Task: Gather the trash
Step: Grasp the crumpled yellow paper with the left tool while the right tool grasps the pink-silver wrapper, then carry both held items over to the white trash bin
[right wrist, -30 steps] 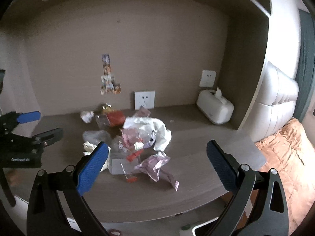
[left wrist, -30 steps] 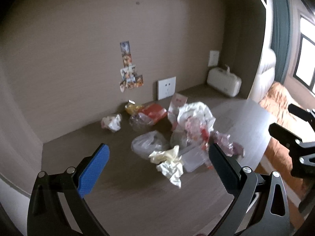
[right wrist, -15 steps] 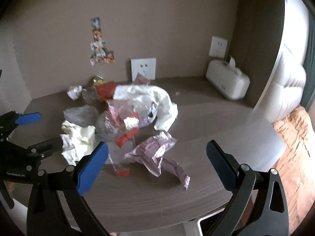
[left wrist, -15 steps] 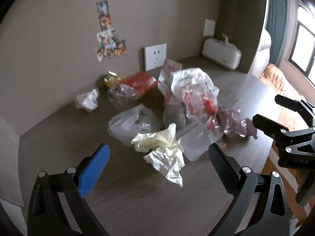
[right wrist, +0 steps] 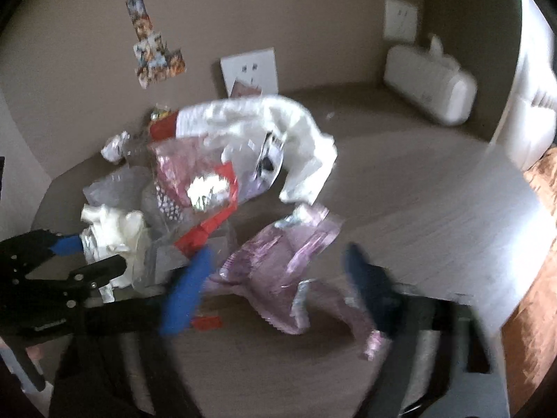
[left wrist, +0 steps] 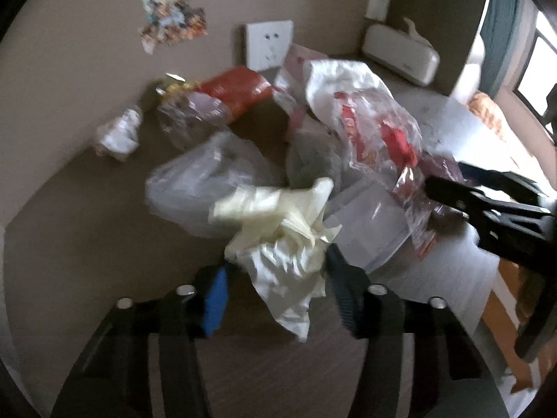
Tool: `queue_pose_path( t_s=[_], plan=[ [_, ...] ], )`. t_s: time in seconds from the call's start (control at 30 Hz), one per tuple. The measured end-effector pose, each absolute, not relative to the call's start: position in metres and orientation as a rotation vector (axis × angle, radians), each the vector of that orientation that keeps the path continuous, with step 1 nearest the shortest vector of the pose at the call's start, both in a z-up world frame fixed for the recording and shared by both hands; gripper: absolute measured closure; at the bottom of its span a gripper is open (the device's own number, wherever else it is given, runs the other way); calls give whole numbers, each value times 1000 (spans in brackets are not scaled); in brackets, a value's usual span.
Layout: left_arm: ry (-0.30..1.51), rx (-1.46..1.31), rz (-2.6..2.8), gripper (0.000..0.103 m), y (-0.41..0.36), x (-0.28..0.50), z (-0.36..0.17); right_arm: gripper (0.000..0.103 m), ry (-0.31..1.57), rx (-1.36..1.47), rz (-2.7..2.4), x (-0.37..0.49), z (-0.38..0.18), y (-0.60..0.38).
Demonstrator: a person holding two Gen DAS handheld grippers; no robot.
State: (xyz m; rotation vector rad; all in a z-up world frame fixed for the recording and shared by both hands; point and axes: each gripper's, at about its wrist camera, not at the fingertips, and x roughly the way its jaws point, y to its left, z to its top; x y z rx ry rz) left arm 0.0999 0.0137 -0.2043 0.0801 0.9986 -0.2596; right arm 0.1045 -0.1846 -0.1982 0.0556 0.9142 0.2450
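A heap of trash lies on the brown desk (left wrist: 87, 244). My left gripper (left wrist: 275, 289) has its jaws partly closed around a crumpled cream-white wrapper (left wrist: 282, 240), one finger on each side; it also shows in the right wrist view (right wrist: 115, 233). My right gripper (right wrist: 275, 278) is open, its fingers either side of a crumpled pink foil wrapper (right wrist: 282, 264). Behind lie a white plastic bag (left wrist: 344, 80), a clear bag with red print (left wrist: 379, 132), a grey plastic bag (left wrist: 202, 181) and a clear plastic box (left wrist: 369, 226).
A red packet (left wrist: 236, 87), a small white paper ball (left wrist: 118, 132) and a yellow wrapper (left wrist: 174, 87) lie near the back wall. A white tissue box (right wrist: 431, 83) stands at the back right. An orange bedspread (right wrist: 536, 278) is beyond the desk's right edge.
Both grippers have moved forward and down to the heap. The left jaws have narrowed around the cream wrapper. The right jaws have narrowed somewhat around the pink wrapper.
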Motion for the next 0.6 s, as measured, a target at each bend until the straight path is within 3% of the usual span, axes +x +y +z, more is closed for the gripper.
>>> queue_pose_path(
  t_s=[0.1, 0.17, 0.2, 0.6],
  plan=[
    [1007, 85, -272, 68, 12, 101, -209, 59, 926, 93, 280, 107, -200, -184],
    [1007, 89, -277, 70, 10, 101, -210, 82, 925, 111, 309, 108, -198, -180],
    [1004, 91, -284, 71, 9, 101, -208, 85, 926, 110, 316, 108, -197, -178],
    [886, 136, -317, 71, 1, 77, -141, 89, 799, 131, 338, 72, -131, -183]
  ],
)
